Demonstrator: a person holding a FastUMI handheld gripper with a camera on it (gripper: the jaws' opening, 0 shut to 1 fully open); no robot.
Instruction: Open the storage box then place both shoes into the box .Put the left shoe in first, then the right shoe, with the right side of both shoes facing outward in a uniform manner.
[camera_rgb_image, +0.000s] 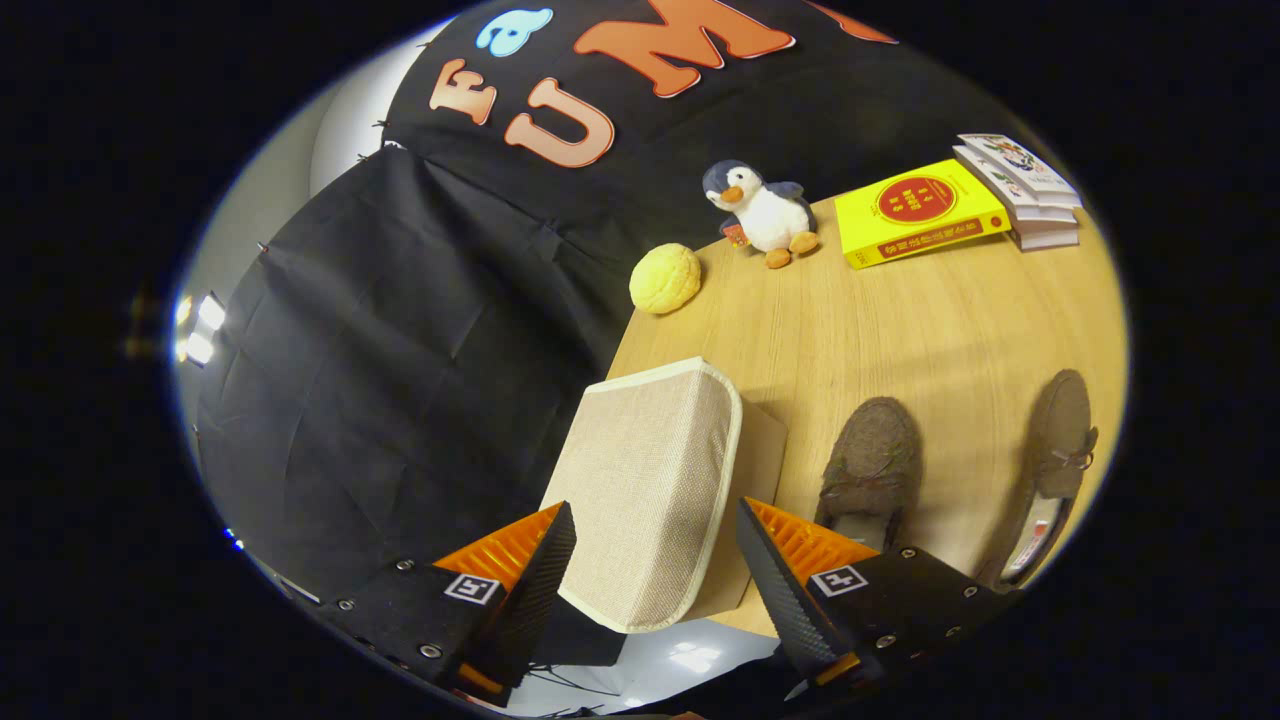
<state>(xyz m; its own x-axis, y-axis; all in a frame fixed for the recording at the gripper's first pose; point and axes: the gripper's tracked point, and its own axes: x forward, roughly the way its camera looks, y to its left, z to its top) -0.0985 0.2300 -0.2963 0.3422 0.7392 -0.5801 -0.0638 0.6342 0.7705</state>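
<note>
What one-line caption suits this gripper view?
Open gripper straddling the beige storage box's lid, two brown shoes waiting on the table.

We count 1 storage box (650, 490), lid down, between the spread fingers of 1 gripper (655, 560). We see 2 shoes (868, 460) (1058, 440), 1 penguin toy (765, 213), 1 yellow bun (665, 279), 1 yellow book (920, 212) and 1 stack of 3 white books (1025, 190) on 1 tabletop (900, 320).
</note>
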